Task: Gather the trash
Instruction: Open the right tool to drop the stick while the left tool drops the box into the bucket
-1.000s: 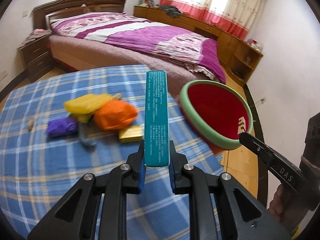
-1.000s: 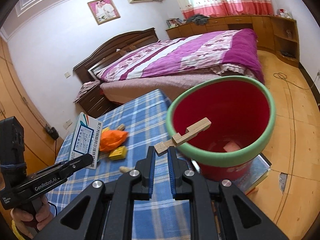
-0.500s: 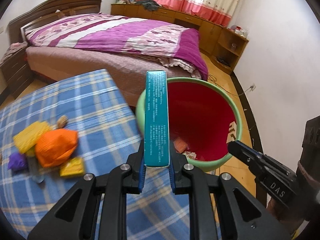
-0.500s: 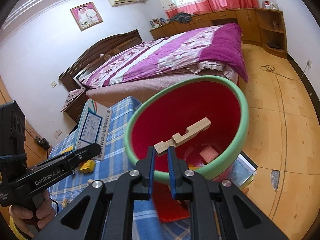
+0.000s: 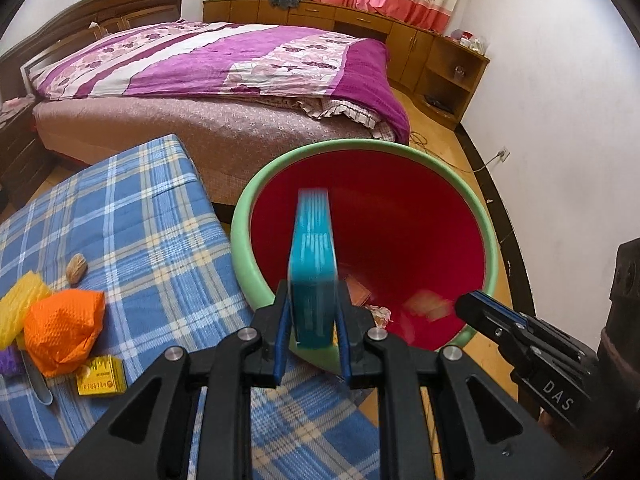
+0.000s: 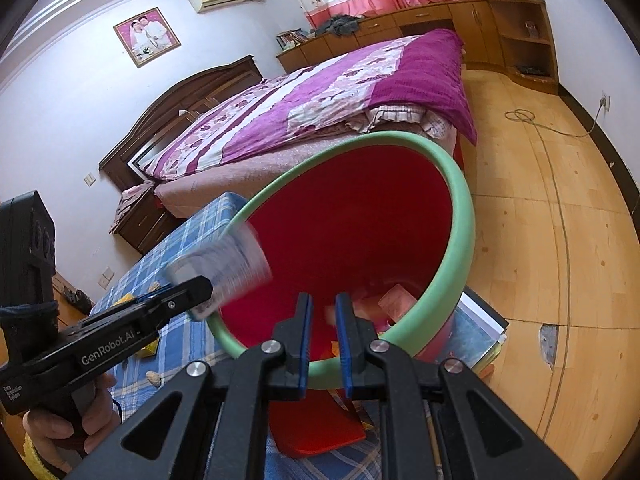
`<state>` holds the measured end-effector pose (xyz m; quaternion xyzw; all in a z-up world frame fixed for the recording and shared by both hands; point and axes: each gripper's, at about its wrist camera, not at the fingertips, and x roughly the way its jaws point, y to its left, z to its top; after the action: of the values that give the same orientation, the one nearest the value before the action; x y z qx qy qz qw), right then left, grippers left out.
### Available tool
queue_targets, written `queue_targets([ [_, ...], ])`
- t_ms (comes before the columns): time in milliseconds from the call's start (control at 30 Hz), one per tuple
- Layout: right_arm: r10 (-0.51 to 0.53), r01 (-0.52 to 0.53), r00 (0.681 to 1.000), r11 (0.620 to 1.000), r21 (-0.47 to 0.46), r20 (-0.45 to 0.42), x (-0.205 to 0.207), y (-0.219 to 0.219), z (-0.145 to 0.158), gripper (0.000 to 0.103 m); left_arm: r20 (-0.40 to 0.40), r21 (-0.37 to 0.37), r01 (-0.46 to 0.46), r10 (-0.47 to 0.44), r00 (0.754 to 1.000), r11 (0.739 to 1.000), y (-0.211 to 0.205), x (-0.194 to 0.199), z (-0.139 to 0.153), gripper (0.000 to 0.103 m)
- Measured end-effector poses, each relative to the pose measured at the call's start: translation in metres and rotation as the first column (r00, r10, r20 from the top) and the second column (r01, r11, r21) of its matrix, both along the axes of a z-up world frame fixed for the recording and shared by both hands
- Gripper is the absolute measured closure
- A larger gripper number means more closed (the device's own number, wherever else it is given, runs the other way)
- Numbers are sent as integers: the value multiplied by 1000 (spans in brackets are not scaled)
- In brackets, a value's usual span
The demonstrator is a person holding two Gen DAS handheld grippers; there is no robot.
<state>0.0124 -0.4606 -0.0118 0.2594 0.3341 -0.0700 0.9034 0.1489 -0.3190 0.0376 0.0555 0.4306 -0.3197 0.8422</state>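
Observation:
A red bin with a green rim [image 5: 490, 232] stands at the table's edge; it also shows in the right wrist view [image 6: 464, 216]. My left gripper [image 5: 313, 320] has its jaws parted over the bin, and the teal box [image 5: 314, 264] is blurred between them, sliding down loose. The box shows blurred in the right wrist view [image 6: 224, 264]. My right gripper [image 6: 323, 316] is open and empty above the bin. The wooden piece [image 5: 430, 304] lies blurred inside the bin among other scraps.
On the blue plaid tablecloth [image 5: 132, 216] lie an orange net bag [image 5: 64, 328], a yellow net [image 5: 18, 304], a small yellow box [image 5: 100, 376], a walnut [image 5: 76, 268] and a purple scrap [image 5: 8, 360]. A bed [image 5: 216, 68] stands behind.
Both grippers moved over the bin. The right gripper opened and dropped the wooden piece into it. The left jaws opened and the teal box is slipping down.

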Motion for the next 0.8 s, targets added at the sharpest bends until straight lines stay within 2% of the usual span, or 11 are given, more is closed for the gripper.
queue_targets([
  [100,-5,5,1000,1000,3,0,0,-1,-1,88,-8,3,5,-5,1000,1000,-2,1,-2,80],
  [167,-8,8,1000,1000,6,2,-1,-1,-1,88,0,8,-3,3,1000,1000,-2,1,-2,70],
  [500,-17,16,999,1000,23,29,-10,-2,4,71,2,0,-32,32,999,999,14,-7,4,68],
  [800,6,-7,999,1000,20,51,-16,14,15,61,7,-35,-90,90,996,995,45,-19,17,66],
])
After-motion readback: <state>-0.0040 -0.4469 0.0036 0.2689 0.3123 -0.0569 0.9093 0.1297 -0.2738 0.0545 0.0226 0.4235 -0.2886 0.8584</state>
